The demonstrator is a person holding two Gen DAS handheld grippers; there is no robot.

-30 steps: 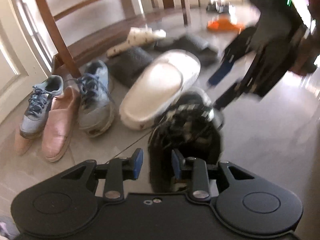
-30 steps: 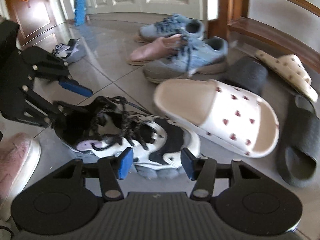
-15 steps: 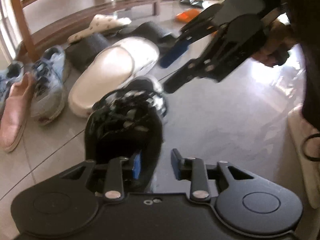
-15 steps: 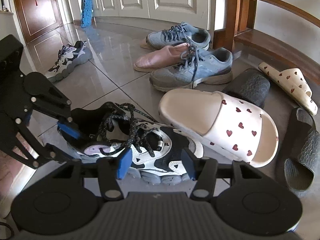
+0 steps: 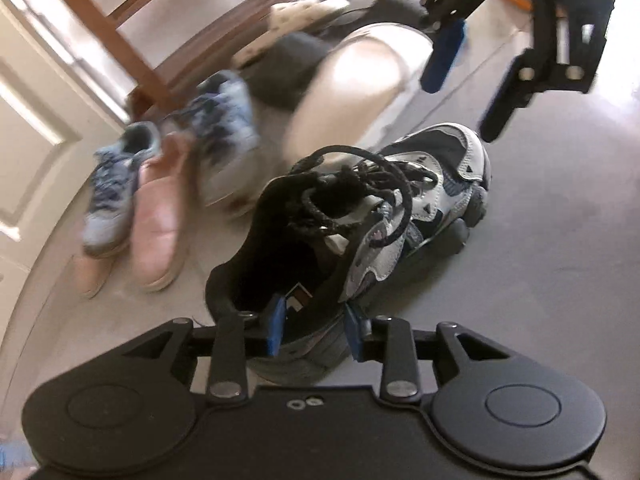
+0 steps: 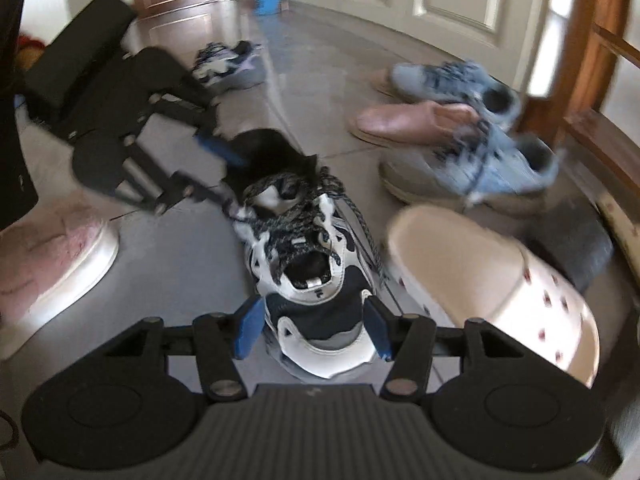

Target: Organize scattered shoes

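A black, white and grey laced sneaker (image 5: pixel 360 216) lies on the tiled floor. My left gripper (image 5: pixel 316 330) is shut on its heel collar, one pad inside the shoe and one outside. In the right wrist view the sneaker (image 6: pixel 308 264) points toe-first toward me. My right gripper (image 6: pixel 314 330) is open, its blue pads either side of the toe without clear contact. The matching sneaker (image 6: pixel 226 64) lies far back on the left.
A white heart-print slide (image 6: pixel 492 288) lies right of the sneaker. Two blue-grey sneakers (image 6: pixel 476 164) and a pink shoe (image 6: pixel 412 122) lie near a wooden bench leg (image 5: pixel 108 36). Dark slippers (image 5: pixel 288 64) sit behind. A pink-white shoe (image 6: pixel 52 256) is at the left.
The left gripper has closed on the sneaker's heel collar and turned the shoe. The right gripper has moved from the shoe's side to its toe, staying open.
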